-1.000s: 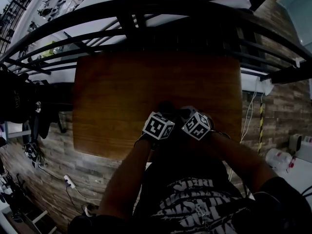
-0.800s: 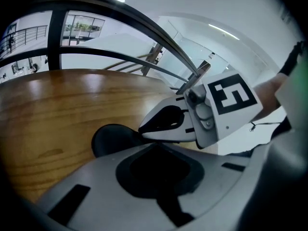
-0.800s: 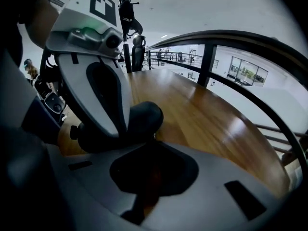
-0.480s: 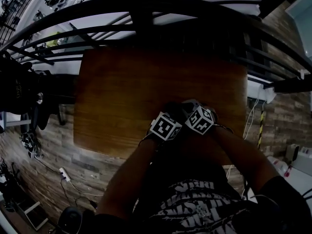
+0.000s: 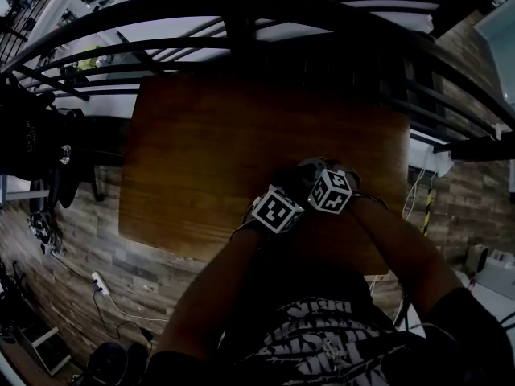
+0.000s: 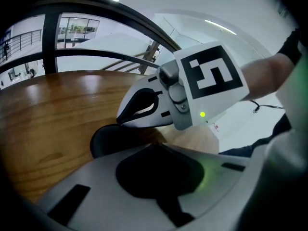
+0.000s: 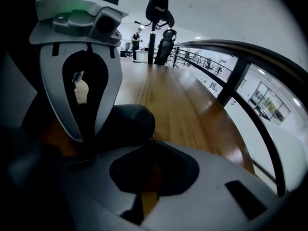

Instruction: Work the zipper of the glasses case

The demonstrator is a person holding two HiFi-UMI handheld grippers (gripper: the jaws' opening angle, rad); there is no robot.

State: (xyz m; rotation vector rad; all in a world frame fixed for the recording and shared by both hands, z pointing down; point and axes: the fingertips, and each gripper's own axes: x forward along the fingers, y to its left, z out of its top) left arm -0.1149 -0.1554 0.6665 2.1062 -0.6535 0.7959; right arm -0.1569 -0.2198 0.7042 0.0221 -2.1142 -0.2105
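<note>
We record a brown wooden desk [image 5: 201, 151]. Both tools sit close beside each other at its near edge, toward the right. The left tool [image 6: 154, 146] has its jaws closed, tips just beside the black rounded glasses case [image 6: 103, 141]; we cannot tell whether they pinch it. The right tool [image 7: 153, 141] is closed on the case's edge, where a small metallic glint shows. The case lies on the desk, touching both tools' tips.
</note>
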